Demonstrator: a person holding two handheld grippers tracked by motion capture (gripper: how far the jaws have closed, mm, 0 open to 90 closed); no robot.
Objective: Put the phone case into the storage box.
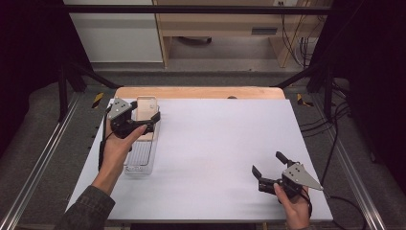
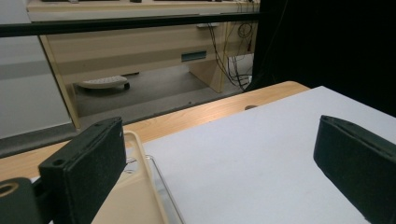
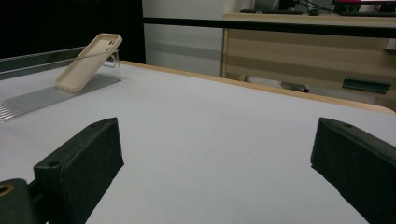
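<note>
A beige phone case (image 1: 148, 104) leans tilted in a clear ribbed tray (image 1: 140, 160) at the table's left. My left gripper (image 1: 146, 113) hovers open at the case's near end, nothing between its jaws. In the left gripper view, the left jaw is over the case (image 2: 135, 198) and the tray's edge (image 2: 161, 186), while the right jaw is over bare table; the gripper (image 2: 219, 172) is open. My right gripper (image 1: 268, 164) is held open and empty above the table's front right. Its own view (image 3: 215, 172) looks across at the case (image 3: 88, 63) propped in the tray (image 3: 28, 100).
A white sheet (image 1: 225, 143) covers the table, with a wooden strip (image 1: 201, 92) along the far edge. Metal rails (image 1: 43, 158) and black frame posts flank the table. A wooden desk (image 1: 225, 28) stands on the floor beyond.
</note>
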